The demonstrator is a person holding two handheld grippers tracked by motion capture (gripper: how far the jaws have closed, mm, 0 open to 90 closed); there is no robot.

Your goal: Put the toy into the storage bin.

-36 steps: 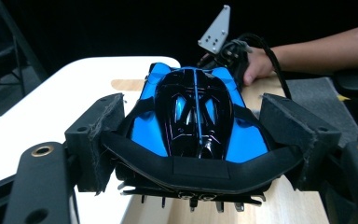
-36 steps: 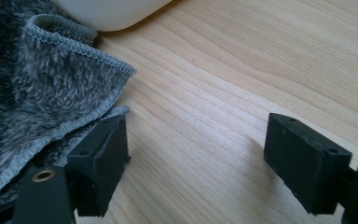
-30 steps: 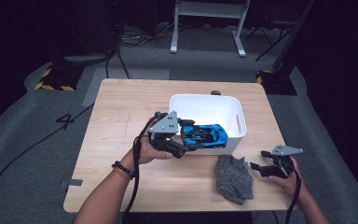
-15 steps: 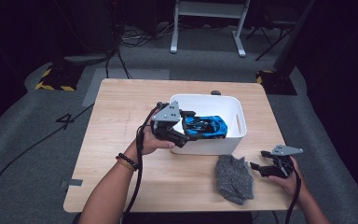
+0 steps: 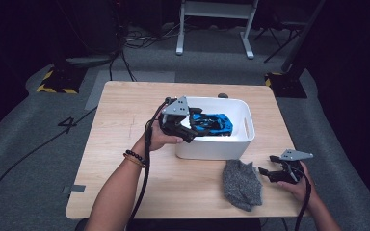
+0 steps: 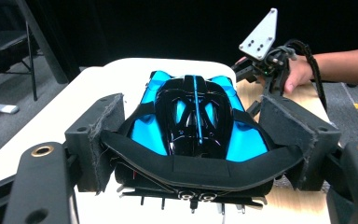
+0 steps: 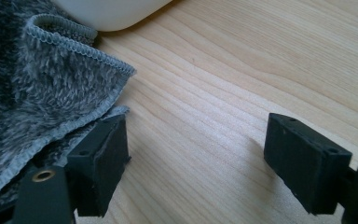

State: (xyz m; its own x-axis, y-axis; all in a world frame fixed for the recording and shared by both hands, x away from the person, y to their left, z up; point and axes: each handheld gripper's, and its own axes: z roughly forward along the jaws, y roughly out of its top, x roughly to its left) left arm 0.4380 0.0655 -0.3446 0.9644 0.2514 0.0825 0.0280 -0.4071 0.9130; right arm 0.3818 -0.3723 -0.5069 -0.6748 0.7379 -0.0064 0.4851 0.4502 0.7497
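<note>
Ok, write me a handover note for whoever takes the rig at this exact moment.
Left gripper: shut on the blue toy car, holding it over the white bin.
Right gripper: open, resting on the table beside the grey cloth, its pad at the cloth's edge.
Done: car lifted to the bin.
Left: lower and release the car, probably; the cloth lies untouched on the table.

One fixed overhead camera, two riding on the grippers.

The high view looks forward and down over the whole table [image 5: 125, 159]. The left gripper view sits close behind the blue toy car [image 6: 193, 116], facing the table's right edge. The right gripper view skims low, sharing the grey cloth [image 7: 32, 88] with the high view.
</note>
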